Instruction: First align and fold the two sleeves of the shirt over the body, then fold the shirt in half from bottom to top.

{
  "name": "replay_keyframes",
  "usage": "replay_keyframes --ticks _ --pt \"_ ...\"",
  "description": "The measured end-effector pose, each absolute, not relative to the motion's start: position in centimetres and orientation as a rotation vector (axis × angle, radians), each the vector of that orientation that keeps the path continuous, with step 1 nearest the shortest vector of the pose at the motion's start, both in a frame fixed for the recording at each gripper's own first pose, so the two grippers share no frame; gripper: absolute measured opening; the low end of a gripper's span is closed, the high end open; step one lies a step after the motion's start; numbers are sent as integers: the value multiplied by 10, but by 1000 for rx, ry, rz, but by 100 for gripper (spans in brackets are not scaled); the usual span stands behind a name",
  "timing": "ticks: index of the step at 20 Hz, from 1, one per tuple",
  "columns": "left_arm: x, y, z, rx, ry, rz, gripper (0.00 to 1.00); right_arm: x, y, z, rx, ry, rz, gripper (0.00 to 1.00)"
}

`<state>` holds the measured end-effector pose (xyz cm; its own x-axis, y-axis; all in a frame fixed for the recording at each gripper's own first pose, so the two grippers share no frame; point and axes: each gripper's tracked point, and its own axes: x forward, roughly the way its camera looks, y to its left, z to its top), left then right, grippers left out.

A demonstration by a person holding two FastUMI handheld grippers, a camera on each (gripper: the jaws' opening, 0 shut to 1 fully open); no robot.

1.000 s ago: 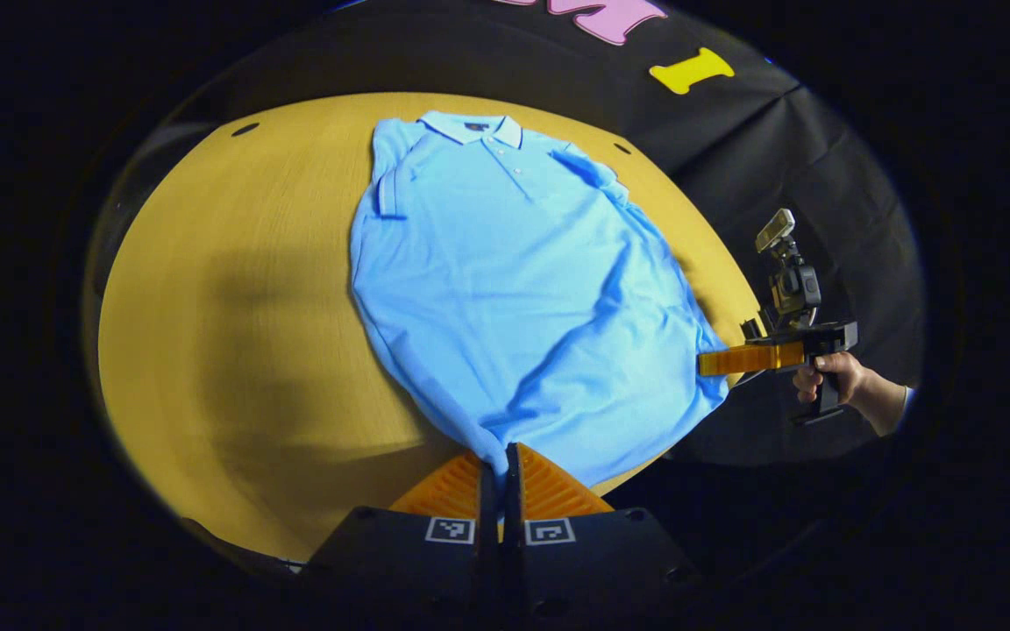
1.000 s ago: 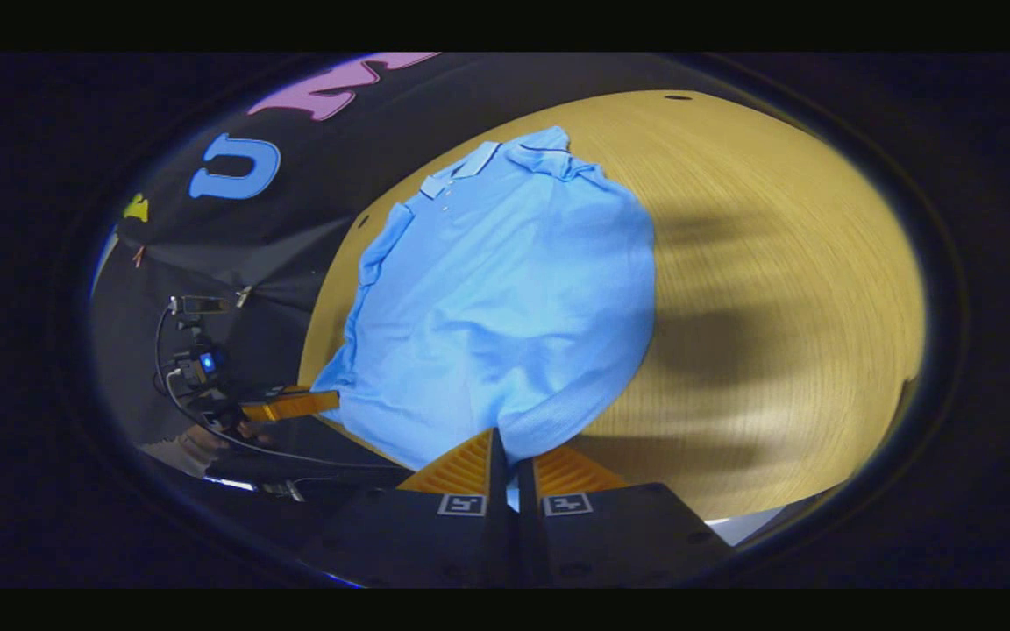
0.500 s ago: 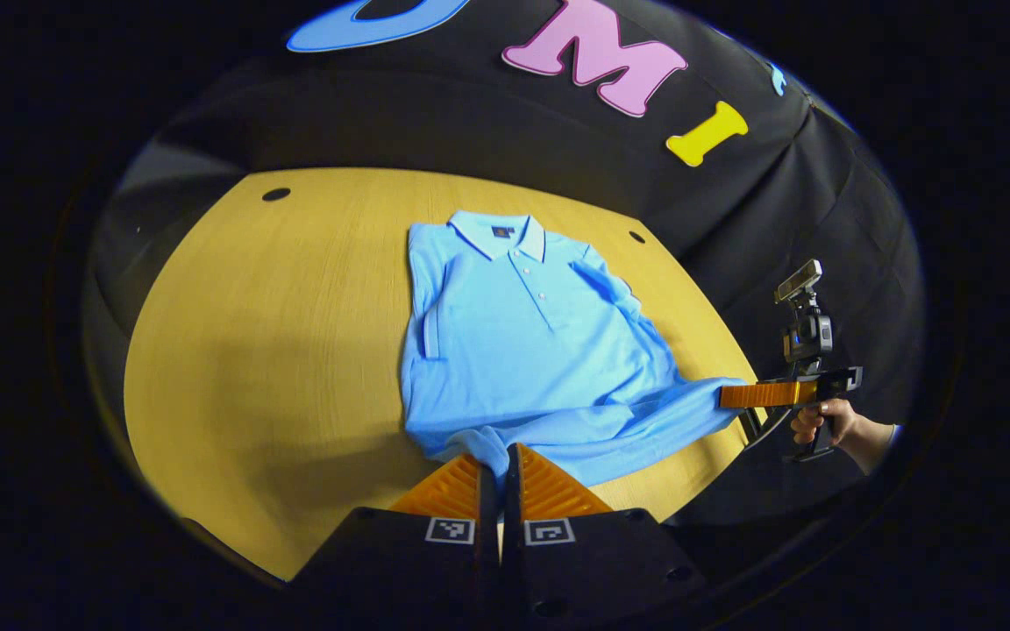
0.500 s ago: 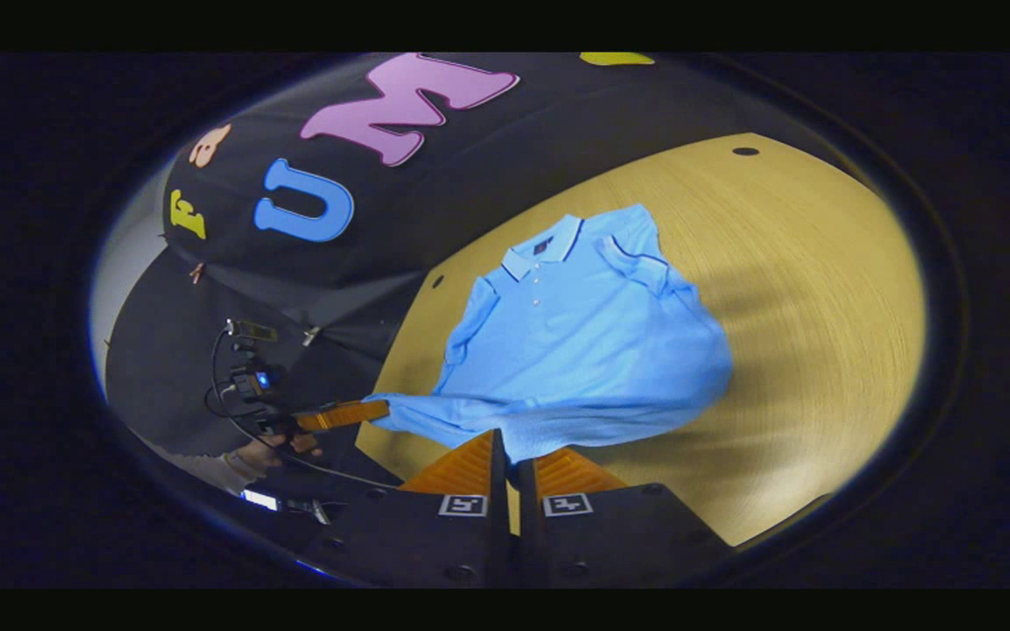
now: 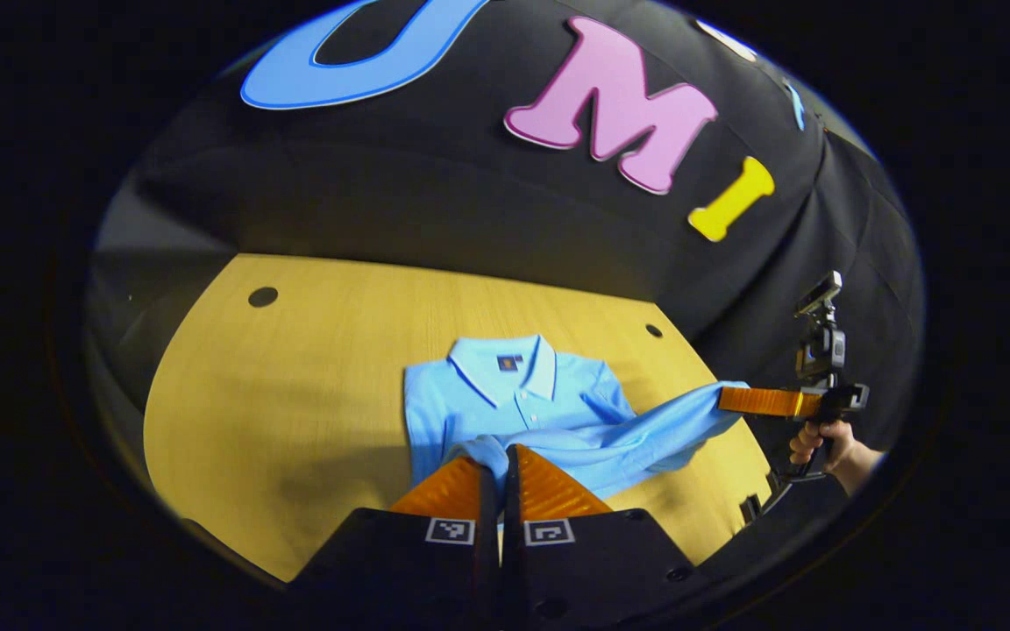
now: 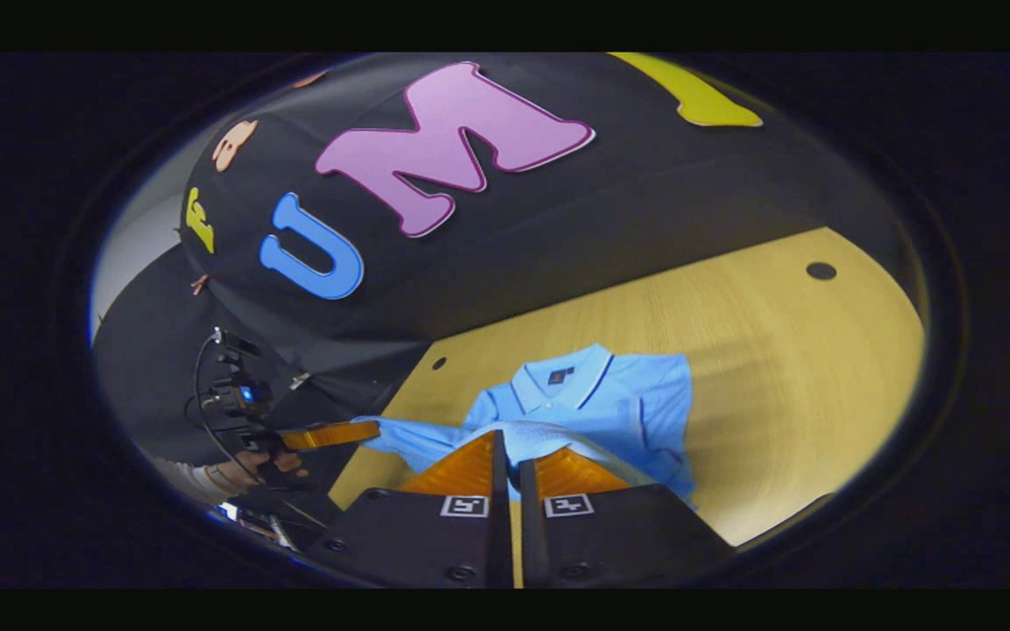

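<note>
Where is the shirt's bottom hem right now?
The hem is held up off the table, stretched between the left gripper and right gripper just short of the collar.

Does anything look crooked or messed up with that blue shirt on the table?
Nothing looks damaged. The blue shirt lies collar-up on the wooden table, its bottom hem lifted off the table, pinched by the left gripper and the right gripper. The raised hem sags slightly between them.
</note>
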<state>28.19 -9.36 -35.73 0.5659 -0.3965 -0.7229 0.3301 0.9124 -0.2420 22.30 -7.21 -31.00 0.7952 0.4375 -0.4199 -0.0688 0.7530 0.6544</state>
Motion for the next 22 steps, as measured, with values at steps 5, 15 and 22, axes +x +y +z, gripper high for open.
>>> replay_keyframes --ticks 5,15,22 --pt "367 -107 -397 -60 881 -309 6 313 -90 -354 542 634 233 8" --pt "413 -90 -488 56 999 -110 19 373 -102 -453 445 804 145 9" --pt "404 -104 -461 103 953 -113 98 361 -109 -441 364 793 127 97"
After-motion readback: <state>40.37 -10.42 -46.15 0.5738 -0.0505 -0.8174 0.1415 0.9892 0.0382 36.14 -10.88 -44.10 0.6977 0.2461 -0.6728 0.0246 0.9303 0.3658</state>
